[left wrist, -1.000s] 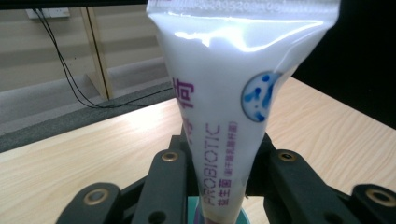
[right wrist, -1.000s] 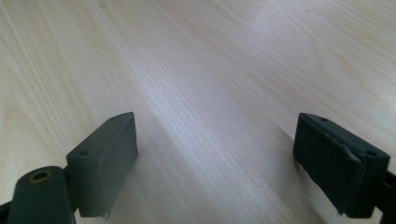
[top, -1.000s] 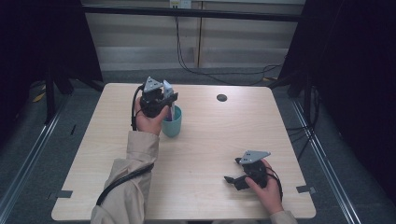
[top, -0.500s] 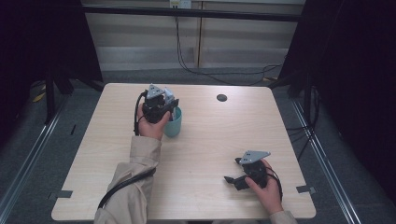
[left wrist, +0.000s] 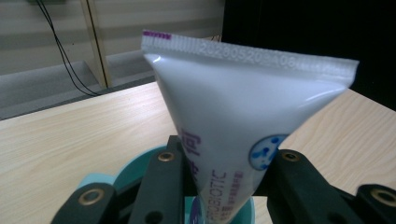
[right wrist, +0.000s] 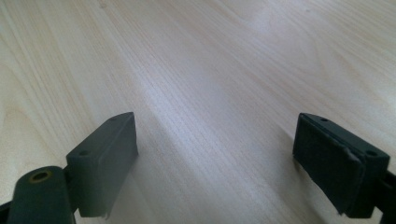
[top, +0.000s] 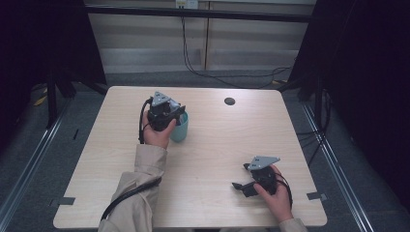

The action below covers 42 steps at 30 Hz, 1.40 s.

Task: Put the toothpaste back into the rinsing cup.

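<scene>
At the left of the high view, a beige sleeve runs up from the near edge of the desk to the left hand, which holds the left tool over the far-left part of the desk. A black cable loops from this tool down along the wrist, and a grey three-cornered plate sits on top of it. Just to the right of the hand, touching the tool's front, stands a teal cup, upright on the wood.

In the left gripper view the left tool is clamped on a white squeeze tube. The tube stands cap end down, its flat crimped seam uppermost with a thin purple mark at one corner; purple lettering and a round blue emblem show on its lower body. The two black jaws press on the narrow lower part from either side, and the tube's lower end sits inside the mouth of the teal cup, whose rim shows directly beneath the jaws.

Farther right on the desk, near its far edge, is a small dark round hole.

At the near right, the right hand holds the right tool low over the desk, pointing left, well apart from the cup. In the right gripper view its jaws stand wide apart around the right tool's midpoint, with nothing but bare light wood grain between them.
</scene>
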{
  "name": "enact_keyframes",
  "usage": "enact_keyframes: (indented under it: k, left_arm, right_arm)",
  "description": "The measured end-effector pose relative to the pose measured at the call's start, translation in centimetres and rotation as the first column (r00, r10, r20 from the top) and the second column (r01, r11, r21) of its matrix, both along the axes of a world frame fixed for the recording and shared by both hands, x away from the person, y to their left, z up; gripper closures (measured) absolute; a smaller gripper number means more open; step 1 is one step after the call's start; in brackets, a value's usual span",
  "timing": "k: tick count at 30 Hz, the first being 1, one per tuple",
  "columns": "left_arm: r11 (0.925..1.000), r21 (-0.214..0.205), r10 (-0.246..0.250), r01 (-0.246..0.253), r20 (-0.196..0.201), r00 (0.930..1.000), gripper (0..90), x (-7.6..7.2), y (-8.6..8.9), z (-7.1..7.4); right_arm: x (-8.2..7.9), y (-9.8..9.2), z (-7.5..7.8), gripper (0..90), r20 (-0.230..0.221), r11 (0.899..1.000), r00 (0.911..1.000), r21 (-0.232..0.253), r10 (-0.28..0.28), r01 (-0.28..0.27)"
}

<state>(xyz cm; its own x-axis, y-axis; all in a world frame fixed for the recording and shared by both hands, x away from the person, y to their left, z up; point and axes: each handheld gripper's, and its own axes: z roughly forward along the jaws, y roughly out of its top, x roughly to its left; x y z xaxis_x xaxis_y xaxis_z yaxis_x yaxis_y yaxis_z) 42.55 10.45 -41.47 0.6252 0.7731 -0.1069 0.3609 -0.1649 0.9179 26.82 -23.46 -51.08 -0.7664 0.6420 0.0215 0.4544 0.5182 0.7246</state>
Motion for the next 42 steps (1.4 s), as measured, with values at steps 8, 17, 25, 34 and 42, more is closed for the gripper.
enact_keyframes:
  k: [8, 17, 25, 34, 42]
  left_arm:
    - [1.0000, -0.007, -0.001, 0.001, 0.005, 1.0000, 71.6, -0.5, 0.2, 0.0]
    - [1.0000, -0.009, 0.001, -0.001, -0.001, 1.0000, 69.7, -0.7, 0.6, 0.1]
    - [0.9998, -0.004, 0.017, -0.017, -0.010, 0.9998, 63.0, -0.8, 0.9, -0.1]
    - [0.9996, -0.012, 0.027, -0.027, -0.026, 0.9993, 45.6, -1.1, 1.3, 0.0]
    - [0.9988, 0.001, 0.049, -0.049, -0.043, 0.9979, 31.1, -1.5, 2.0, -0.1]
  right_arm:
    - [0.0, 0.0, 0.0, 13.2, 0.000, 1.000, 1.0000, 0.000, 0.000, 0.000]
    - [0.0, 0.0, 0.0, 13.1, -0.001, 1.000, 1.0000, 0.000, 0.000, 0.000]
    - [0.0, 0.0, 0.0, 13.1, -0.001, 1.000, 1.0000, 0.001, -0.001, 0.001]
    - [0.0, 0.0, 0.0, 13.2, -0.001, 1.000, 1.0000, 0.000, -0.001, 0.001]
    - [0.0, 0.0, 0.0, 13.1, -0.001, 1.000, 1.0000, 0.000, -0.001, 0.001]
